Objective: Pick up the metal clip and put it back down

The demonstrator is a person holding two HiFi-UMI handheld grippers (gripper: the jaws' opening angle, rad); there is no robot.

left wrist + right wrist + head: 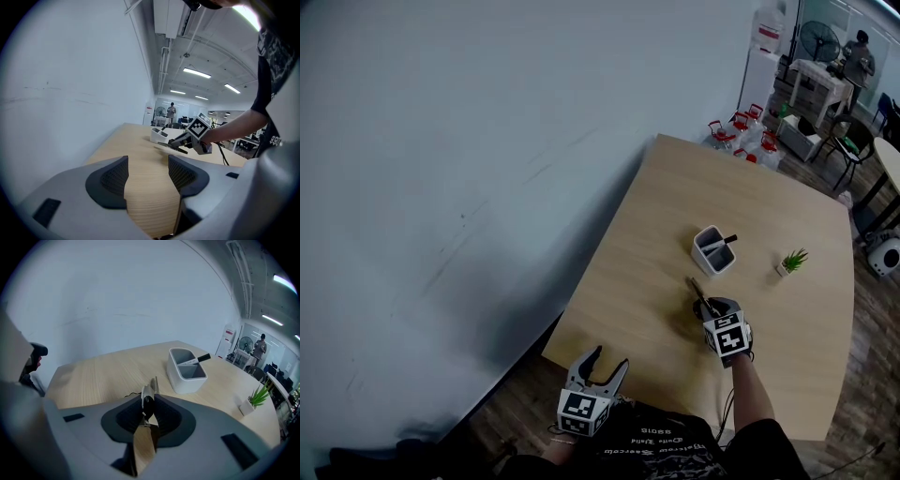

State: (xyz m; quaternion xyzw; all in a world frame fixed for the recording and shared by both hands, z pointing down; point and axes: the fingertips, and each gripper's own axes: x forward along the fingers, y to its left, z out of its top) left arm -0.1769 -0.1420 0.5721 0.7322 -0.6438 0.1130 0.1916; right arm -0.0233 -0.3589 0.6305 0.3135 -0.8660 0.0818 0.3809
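The left gripper (607,361) hangs just off the desk's (628,272) near edge, close to its near-left corner. Its jaws stand released and apart, with only bare wood seen between them in the left gripper view.

The right gripper (708,307) is over the middle of the desk, nearer the near edge, with its jaws clenched on the clip (698,291). The clip is a slim thing of pale, silvery metal leaves with a dark, rounded part where the jaws (147,411) press it. Its long axis runs in line with the jaws. The narrow leaves (149,397) stick out ahead of them, pointing away from the person towards the far edge and the holder (713,250). It sits low over the wood; whether its tip touches the desk cannot be told.

The holder is a white two-part box just beyond the clip's tip, apart from it, with a black-capped marker (719,243) leaning in it. A small potted plant (791,262) stands to its right, near the right edge.
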